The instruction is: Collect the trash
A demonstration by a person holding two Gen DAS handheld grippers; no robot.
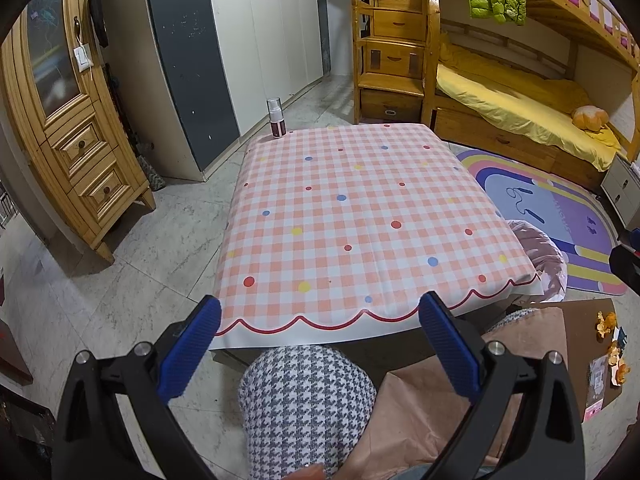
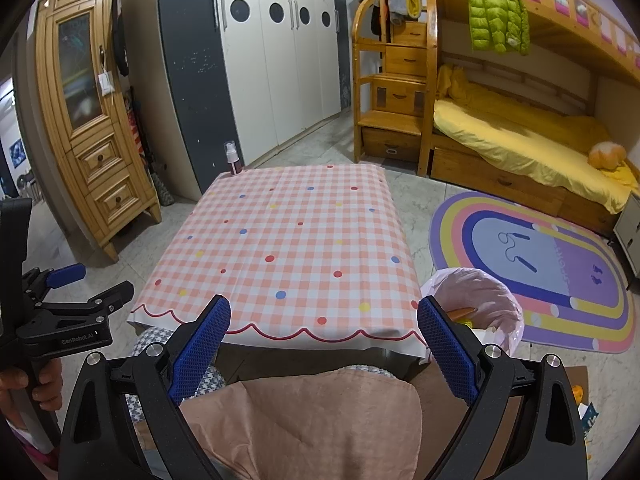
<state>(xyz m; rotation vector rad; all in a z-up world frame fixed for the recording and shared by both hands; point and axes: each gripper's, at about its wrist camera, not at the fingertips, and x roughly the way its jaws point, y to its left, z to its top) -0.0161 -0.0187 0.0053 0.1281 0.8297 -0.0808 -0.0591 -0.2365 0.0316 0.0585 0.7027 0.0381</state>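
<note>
My left gripper (image 1: 320,320) is open and empty, held above my knees at the near edge of the low table with the pink checked cloth (image 1: 360,208). My right gripper (image 2: 324,320) is also open and empty at the same edge. A bin lined with a pink bag (image 2: 480,300) stands at the table's near right corner, with an orange item and other scraps inside; it also shows in the left wrist view (image 1: 540,252). Orange peels and wrappers (image 1: 612,344) lie on brown cardboard on the floor to the right. A small spray bottle (image 1: 276,118) stands on the table's far left corner.
A wooden cabinet (image 1: 72,120) and a grey-white wardrobe (image 1: 240,40) stand at the left and back. A bunk bed with yellow bedding (image 1: 520,100) and a rainbow rug (image 1: 552,216) are at the right. My left gripper shows in the right wrist view (image 2: 76,292).
</note>
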